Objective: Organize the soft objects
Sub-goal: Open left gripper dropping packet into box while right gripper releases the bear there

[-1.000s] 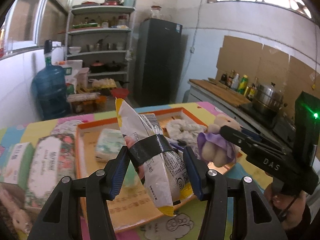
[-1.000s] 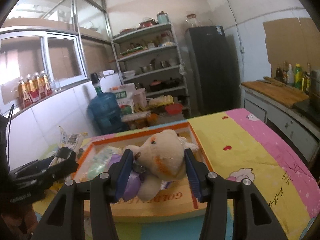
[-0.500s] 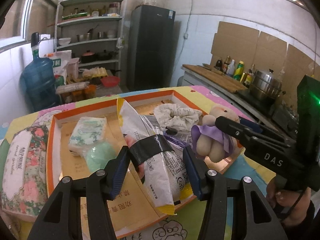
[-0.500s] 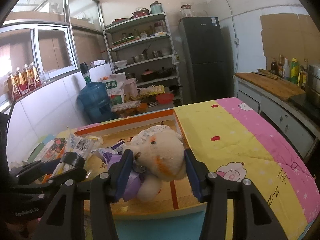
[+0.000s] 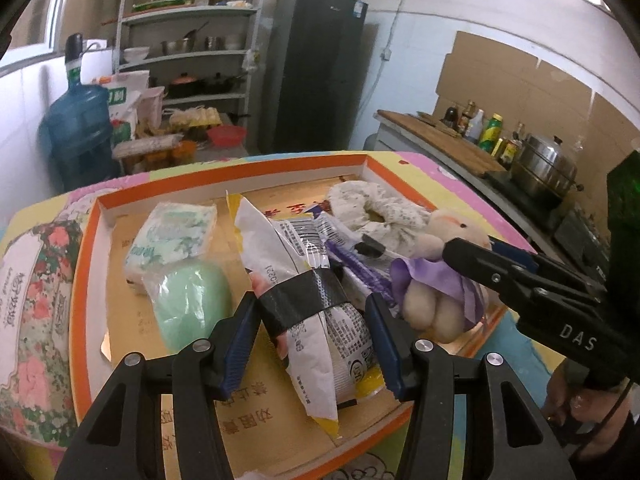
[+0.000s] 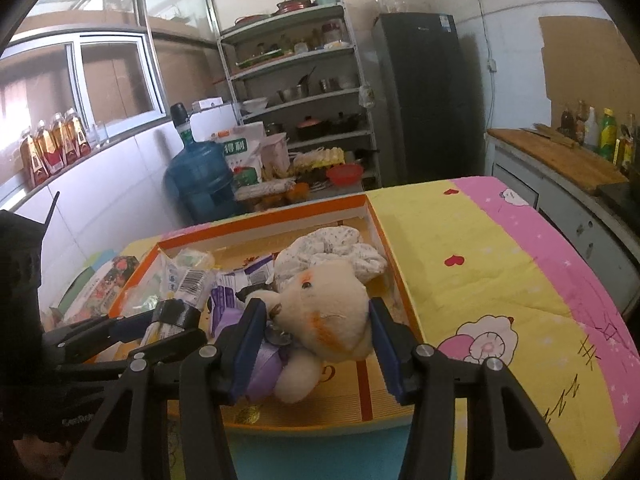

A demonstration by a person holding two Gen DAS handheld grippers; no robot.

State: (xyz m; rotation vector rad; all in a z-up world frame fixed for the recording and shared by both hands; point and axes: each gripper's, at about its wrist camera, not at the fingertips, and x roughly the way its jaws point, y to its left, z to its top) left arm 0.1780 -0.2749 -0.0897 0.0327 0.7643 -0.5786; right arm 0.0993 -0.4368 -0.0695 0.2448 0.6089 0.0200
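While left tongs (image 5: 310,344) are clamping taped snack packet (image 5: 304,300) and right tongs (image 6: 316,344) are squeezing plush toy (image 6: 324,316) over orange tray (image 5: 86,256); packet seemingly overhanging near rim; releasing there risking spill onto tabletop.

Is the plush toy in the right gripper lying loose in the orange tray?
No, the right gripper clamps the plush toy above the orange tray.

A tray (image 5: 86,264) sits on the table (image 6: 500,280). In the tray, a tissue pack (image 5: 172,236) lies far left with a soft pouch (image 5: 192,304) just near of it. A snack bag (image 5: 308,312) is in the middle, a toy bear (image 5: 436,280) right, and a cloth bundle (image 5: 376,208) behind the bear
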